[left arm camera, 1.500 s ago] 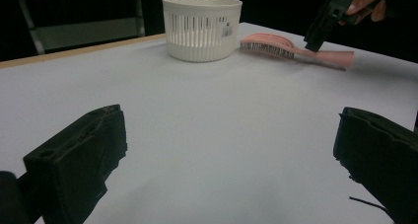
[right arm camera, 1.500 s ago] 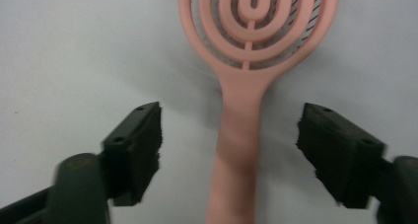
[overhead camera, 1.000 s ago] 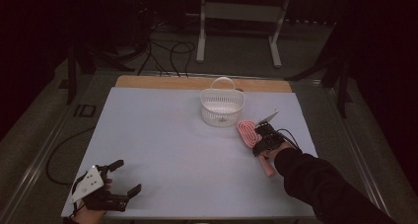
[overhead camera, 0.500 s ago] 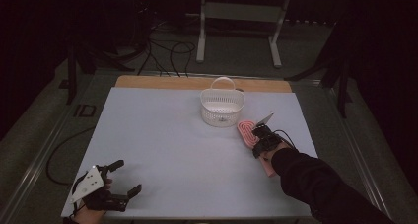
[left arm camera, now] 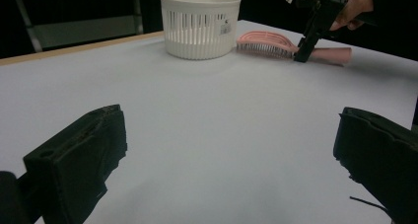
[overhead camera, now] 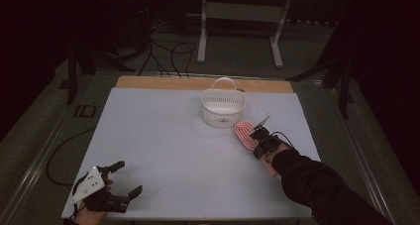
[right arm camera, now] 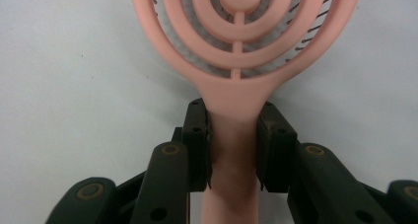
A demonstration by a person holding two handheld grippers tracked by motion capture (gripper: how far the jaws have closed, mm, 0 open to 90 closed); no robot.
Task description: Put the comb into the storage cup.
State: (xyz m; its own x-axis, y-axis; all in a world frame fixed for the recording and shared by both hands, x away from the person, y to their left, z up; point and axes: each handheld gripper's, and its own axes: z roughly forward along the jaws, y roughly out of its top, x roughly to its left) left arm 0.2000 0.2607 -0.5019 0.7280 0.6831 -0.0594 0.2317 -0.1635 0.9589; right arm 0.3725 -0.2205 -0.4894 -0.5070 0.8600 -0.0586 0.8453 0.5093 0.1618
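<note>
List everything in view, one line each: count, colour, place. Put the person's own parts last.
hairbrush: one, pink, lying on the mat right of the basket, handle between the right tool's jaws.
basket: one, white, slotted, with a hoop handle, at the far middle of the mat.
mat: one, pale grey-white, covering the table.
table edge: one strip, light wood, along the far side.
metal stand: one, grey, on the floor beyond the table.
cables: several, black, on the floor beyond.
left tool: one, black, near left corner, jaws open.
right tool: one, black, jaws just closing, pads against the brush handle.
sleeve: one, dark, near right.
</note>
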